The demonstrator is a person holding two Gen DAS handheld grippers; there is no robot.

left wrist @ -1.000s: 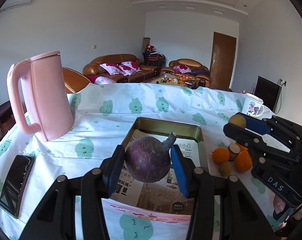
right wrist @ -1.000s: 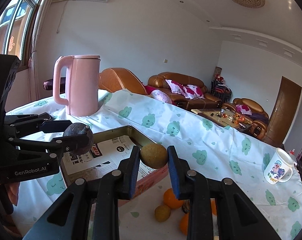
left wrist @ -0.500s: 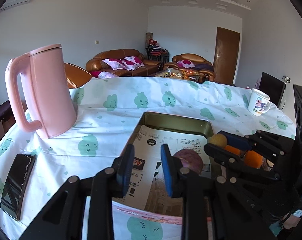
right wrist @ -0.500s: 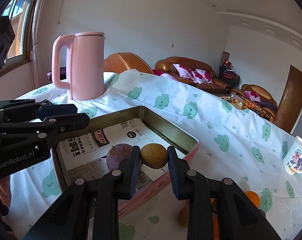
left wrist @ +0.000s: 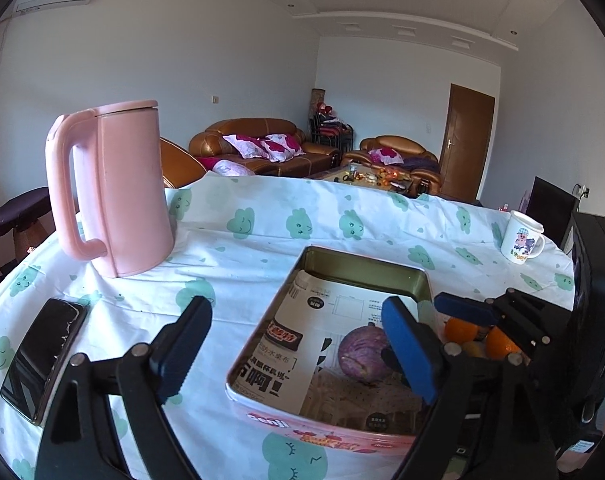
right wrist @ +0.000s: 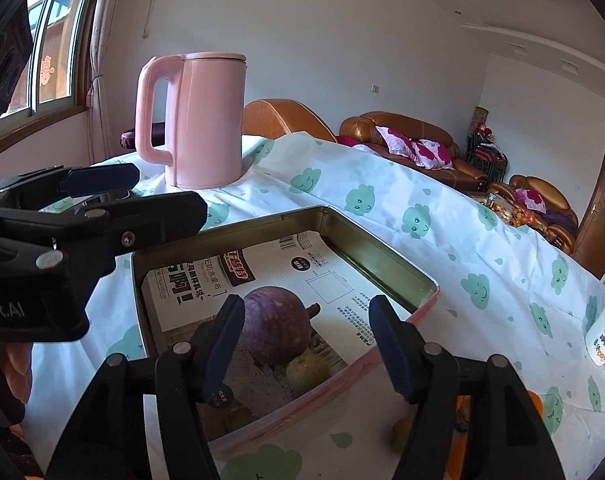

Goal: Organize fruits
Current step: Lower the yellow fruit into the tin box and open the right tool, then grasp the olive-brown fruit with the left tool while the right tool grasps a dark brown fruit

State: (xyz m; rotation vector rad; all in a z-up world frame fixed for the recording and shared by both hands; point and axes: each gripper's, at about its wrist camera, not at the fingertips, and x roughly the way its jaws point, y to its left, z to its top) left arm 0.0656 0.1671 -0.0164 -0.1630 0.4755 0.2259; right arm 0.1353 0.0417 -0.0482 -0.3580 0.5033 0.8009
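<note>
A: Left wrist view, left to right — phone at lower left, pink kettle upper left, left gripper at bottom centre with jaws spread wide, nothing between them.

B: And the fruit?

A: Purple fruit lies on the printed paper inside the tin tray, lower centre-right, partly hidden by the blue pad. Oranges sit outside the tray on the cloth at far right, behind the other tool. Mug near the right edge.

B: Right wrist view?

A: Kettle upper left; tray centre. Right gripper at bottom centre, jaws released and wide. Purple fruit sits in the tray with a small yellow-green fruit touching it, both close to the near wall.

B: Risks?

A: My judgement — loose fruit remains on the cloth at lower right, so more trips are due. Both tools crowd the tray's near corner; a swing across could knock fingers together or nudge the tray. The paper liner is loose, and round fruit may roll when another lands against it.
</note>
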